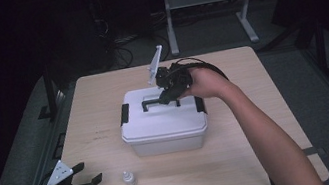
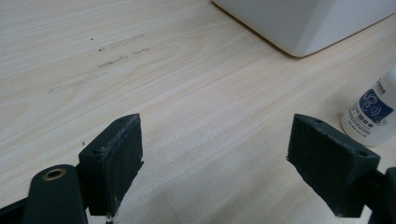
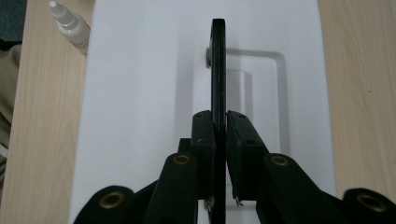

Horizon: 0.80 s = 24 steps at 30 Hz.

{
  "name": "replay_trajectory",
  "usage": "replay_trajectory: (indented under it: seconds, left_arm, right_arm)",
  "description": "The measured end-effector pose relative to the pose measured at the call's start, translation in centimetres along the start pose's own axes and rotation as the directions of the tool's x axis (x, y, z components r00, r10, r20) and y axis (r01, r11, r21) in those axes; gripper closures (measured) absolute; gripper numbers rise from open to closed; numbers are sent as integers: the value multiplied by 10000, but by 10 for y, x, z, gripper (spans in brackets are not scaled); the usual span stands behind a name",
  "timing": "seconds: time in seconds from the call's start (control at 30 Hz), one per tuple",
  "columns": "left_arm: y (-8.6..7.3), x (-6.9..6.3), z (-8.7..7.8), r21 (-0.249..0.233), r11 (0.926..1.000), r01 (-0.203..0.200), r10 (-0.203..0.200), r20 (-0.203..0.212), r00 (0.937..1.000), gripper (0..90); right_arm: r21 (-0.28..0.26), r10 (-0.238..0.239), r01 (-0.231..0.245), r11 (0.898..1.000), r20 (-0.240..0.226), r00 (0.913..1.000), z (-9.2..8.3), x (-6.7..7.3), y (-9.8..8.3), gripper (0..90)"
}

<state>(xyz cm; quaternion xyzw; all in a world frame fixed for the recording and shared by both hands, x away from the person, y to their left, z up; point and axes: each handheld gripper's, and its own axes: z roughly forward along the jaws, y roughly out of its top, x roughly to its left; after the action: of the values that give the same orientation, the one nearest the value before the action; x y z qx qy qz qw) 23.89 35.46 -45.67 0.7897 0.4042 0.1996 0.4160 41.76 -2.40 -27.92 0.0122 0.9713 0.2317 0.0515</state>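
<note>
Right gripper (image 3: 220, 140) pinching the thin black handle (image 3: 218, 70) of the white plastic box (image 1: 163, 123)
Box sits mid-table on the pale wooden table (image 1: 245, 160); left gripper (image 1: 78, 180) rests near the front edge, jaws spread wide, small white bottle (image 1: 129, 178) just beside it

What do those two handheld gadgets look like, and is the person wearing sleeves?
Both the left gripper and right gripper are black with two blocky jaws, brass-coloured rivets, a grey three-cornered plate on top and a black cable. Both forearms are bare, no sleeves.
</note>
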Motion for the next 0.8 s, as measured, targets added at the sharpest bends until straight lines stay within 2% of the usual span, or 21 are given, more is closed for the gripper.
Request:
replay_trajectory:
  seconds: [0.33, 0.67, 0.8]
  left_arm:
    - [-1, 1, 0, -16, 10000, 57, -57, -18, 10000, 177]
    - [-1, 1, -1, -20, 10000, 74, -74, -22, 10000, 176]
    - [-1, 1, -1, -22, 10000, 66, -67, -32, 10000, 177]
  right_arm:
    - [-166, 162, -166, 9997, -271, 9995, 7, -7, 0, 822]
    - [-344, 63, -79, 9994, -481, 9988, 7, -8, 0, 833]
    - [-360, -80, 65, 9993, -392, 9992, 7, -7, 0, 834]
